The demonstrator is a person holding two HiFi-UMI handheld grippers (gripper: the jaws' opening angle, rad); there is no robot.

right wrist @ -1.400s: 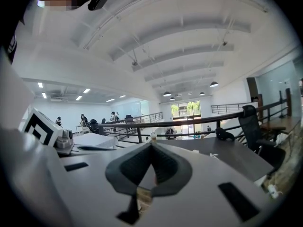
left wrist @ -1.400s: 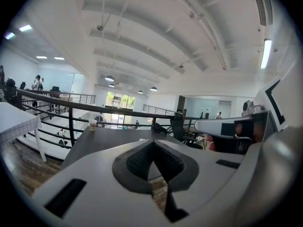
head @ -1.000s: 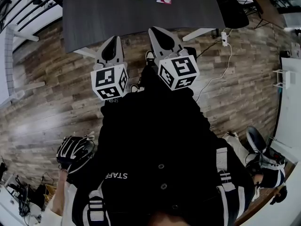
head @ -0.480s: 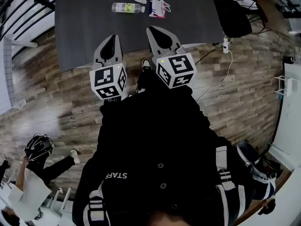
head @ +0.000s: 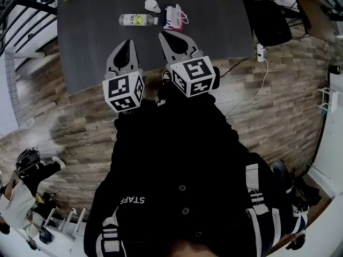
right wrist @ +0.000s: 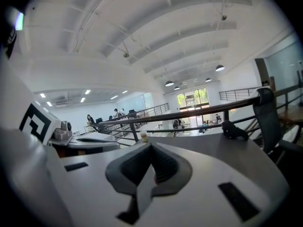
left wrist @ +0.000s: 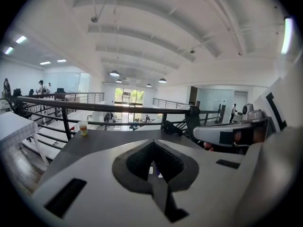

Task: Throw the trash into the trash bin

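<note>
The trash, a bottle (head: 136,19), a crumpled white scrap (head: 152,6) and a packet (head: 175,17), lies on the table's (head: 96,42) far half. My left tongs (head: 128,42) and right tongs (head: 168,36) hover over the table's near edge, both pinched together and empty. I judge this the approach; next I must open one and reach. No bin shows.

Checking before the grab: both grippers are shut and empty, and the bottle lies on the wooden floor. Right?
Not quite: the head view shows the bottle lying on the dark table, not the floor. The left gripper and right gripper are indeed shut and empty.
</note>
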